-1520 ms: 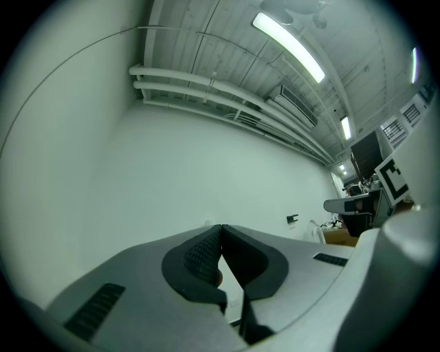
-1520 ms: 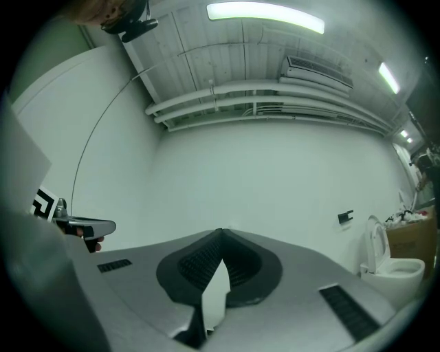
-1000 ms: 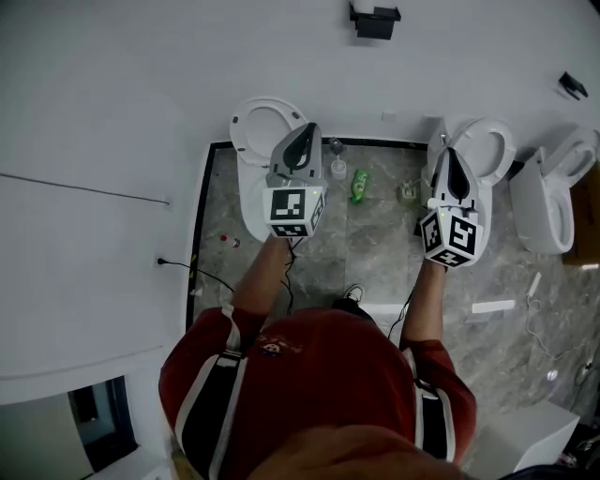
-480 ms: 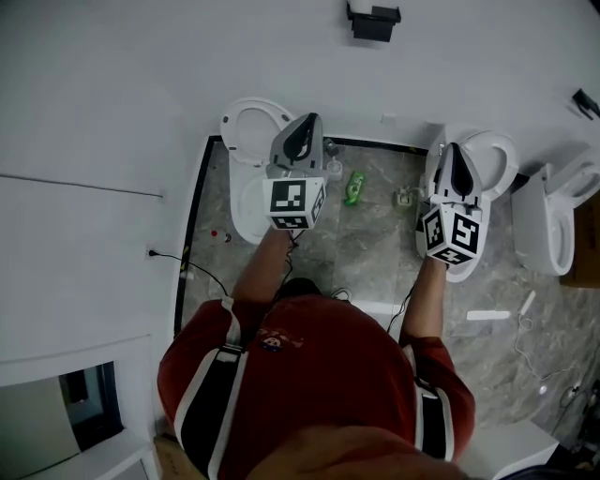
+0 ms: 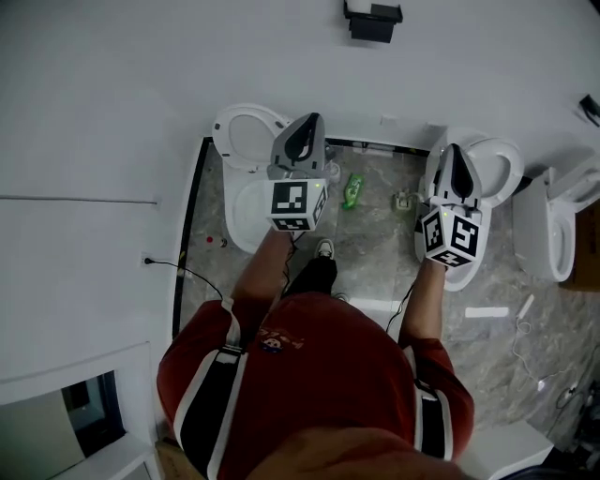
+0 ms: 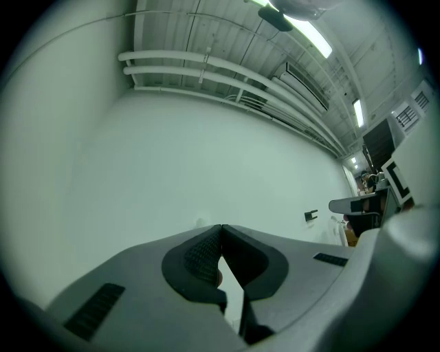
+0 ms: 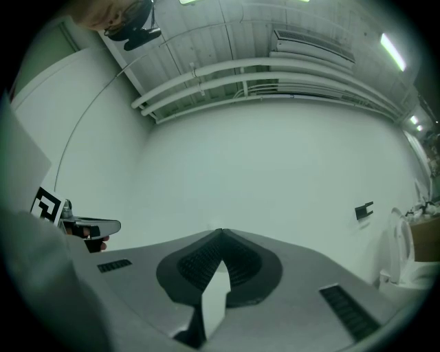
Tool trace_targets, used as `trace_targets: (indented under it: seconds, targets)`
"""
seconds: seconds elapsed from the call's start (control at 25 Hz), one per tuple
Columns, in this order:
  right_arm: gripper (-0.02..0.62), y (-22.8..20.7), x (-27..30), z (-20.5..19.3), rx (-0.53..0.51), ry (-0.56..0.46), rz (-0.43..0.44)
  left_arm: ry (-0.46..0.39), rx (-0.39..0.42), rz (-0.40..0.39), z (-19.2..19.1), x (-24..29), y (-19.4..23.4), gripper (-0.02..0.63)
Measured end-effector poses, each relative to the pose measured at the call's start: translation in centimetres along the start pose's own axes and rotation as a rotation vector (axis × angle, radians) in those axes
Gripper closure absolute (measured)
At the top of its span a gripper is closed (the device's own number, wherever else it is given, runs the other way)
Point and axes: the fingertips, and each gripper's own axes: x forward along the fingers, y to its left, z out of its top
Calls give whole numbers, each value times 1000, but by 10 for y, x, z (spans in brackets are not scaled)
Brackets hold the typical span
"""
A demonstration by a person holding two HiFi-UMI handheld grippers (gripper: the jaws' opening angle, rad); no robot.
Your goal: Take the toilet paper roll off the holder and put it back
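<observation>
Frankly, you cannot see the toilet paper roll in any view. The likeliest home for it is the dark wall fixture high on the white wall, but whether a roll sits in it, or which way its long axis runs, is too small to tell. Below that fixture and to its left is your left gripper, jaws pressed together with nothing between them. Below and to its right is your right gripper, jaws likewise together and empty. Both point toward the wall, well short of the fixture, which lies ahead and between them, a shade closer to the left one by my reading. Further below the fixture, toilets stand on the marble floor. You would need to part a pair of jaws before any grasp.
</observation>
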Motion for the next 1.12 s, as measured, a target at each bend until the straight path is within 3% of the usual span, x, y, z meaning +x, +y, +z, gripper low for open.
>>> trace_targets:
  seconds: [0.72,1.12]
  targets:
    - [588,33,201,-17,-61,1,-7,-20,-28,-21,-27,161,115,588]
    - [588,36,264,-42,-67,26,-20,-11,-44,-45,-48,220,146,588]
